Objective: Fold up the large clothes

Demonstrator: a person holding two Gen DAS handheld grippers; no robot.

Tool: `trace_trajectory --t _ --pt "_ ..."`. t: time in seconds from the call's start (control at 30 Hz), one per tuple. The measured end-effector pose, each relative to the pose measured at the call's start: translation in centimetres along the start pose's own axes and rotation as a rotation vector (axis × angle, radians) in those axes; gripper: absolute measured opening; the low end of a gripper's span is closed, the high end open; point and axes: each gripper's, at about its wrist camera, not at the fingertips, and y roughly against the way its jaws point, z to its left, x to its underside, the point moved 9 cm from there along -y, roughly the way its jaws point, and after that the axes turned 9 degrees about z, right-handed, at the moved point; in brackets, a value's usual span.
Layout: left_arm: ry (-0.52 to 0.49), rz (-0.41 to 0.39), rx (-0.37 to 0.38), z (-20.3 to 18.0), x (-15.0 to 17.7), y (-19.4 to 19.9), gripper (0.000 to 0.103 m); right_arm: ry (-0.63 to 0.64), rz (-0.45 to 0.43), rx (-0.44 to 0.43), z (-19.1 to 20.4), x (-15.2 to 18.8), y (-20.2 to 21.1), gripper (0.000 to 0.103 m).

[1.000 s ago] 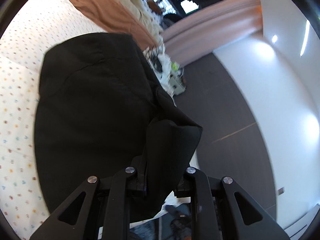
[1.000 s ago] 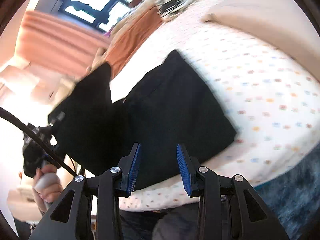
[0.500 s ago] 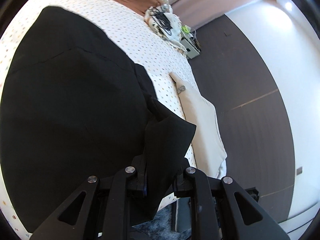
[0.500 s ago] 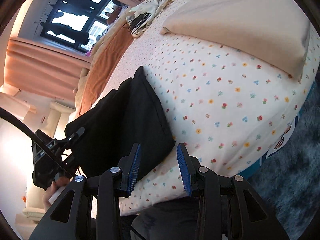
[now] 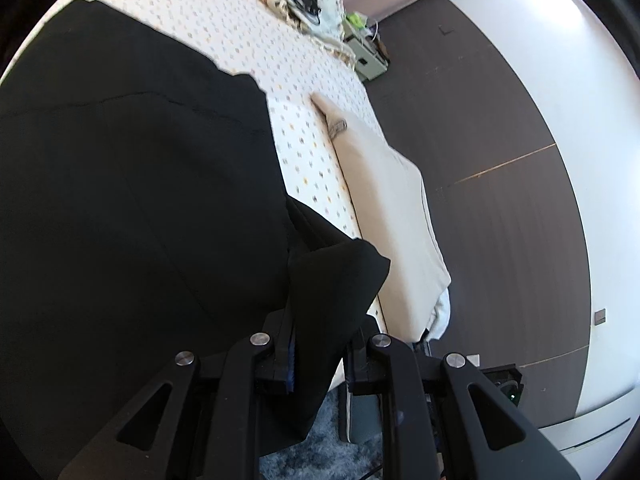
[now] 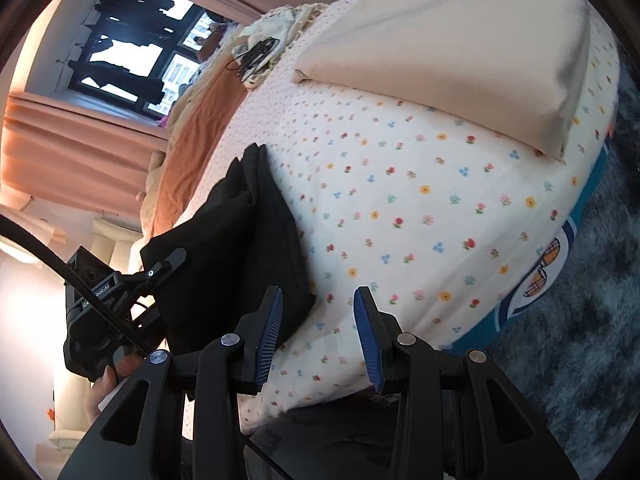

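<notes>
From the left wrist camera, the left gripper [image 5: 320, 356] pinches a corner fold of the large black fabric garment [image 5: 132, 184], which spreads over the flower-dotted white bed sheet [image 5: 304, 140] beside a beige rectangular pillow [image 5: 392, 216] lying along the bed's edge. From the right wrist camera, the right gripper [image 6: 318, 332] hangs spread and empty over the sheet's near edge, its left finger just beside the garment's near corner, while the beige pillow lies at the bed's far edge.
</notes>
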Motion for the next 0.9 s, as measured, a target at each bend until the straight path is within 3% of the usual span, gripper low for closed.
trace_trajectory --t 0.03,0.1,0.13,0.17,0.27,0.33,0.4,0.47,0.5,0.63,0.7,0.8,0.9 --pt "0.009 0.009 -0.004 0.1 0.0 -0.1 0.018 -0.003 0.005 0.007 -0.1 -0.1 -0.1 0.035" --pt "0.033 0.019 -0.022 0.6 0.0 -0.3 0.018 -0.005 0.002 0.013 0.0 -0.2 -0.1 0.052" --pt "0.043 0.023 -0.019 1.1 -0.8 -0.1 0.018 -0.005 -0.006 0.009 0.1 -0.3 0.0 0.074" --pt "0.053 0.028 -0.013 1.2 -0.7 0.0 0.022 -0.004 -0.012 0.001 0.3 -0.5 0.2 0.087" --pt "0.075 0.062 0.009 1.6 -0.7 0.3 0.026 0.001 -0.010 -0.013 1.0 -0.6 -0.1 0.087" --pt "0.079 0.076 -0.020 2.0 -0.4 1.0 0.030 0.006 0.003 -0.016 1.5 -0.3 -0.7 0.087" --pt "0.048 0.052 -0.046 1.7 -0.5 2.0 0.045 0.020 0.012 -0.028 2.3 0.2 -1.3 0.087" --pt "0.026 0.025 -0.054 0.8 0.1 2.4 0.082 0.031 0.012 -0.031 3.0 0.6 -1.7 0.087" --pt "0.019 0.005 -0.054 0.8 0.2 3.2 0.086 0.037 0.010 -0.035 3.4 0.8 -1.9 0.087" --pt "0.010 -0.047 -0.063 1.2 -0.1 6.4 0.088 0.071 0.017 -0.068 5.4 1.5 -3.1 0.087" --pt "0.003 -0.068 -0.100 2.1 0.0 8.0 0.087 0.094 0.021 -0.081 6.4 2.0 -3.8 0.087" --pt "-0.012 -0.112 -0.212 4.3 0.7 10.7 0.088 0.121 0.025 -0.092 7.5 2.3 -5.0 0.087" --pt "-0.008 -0.141 -0.247 6.3 1.5 13.0 0.088 0.141 0.031 -0.092 8.3 2.3 -6.5 0.086"
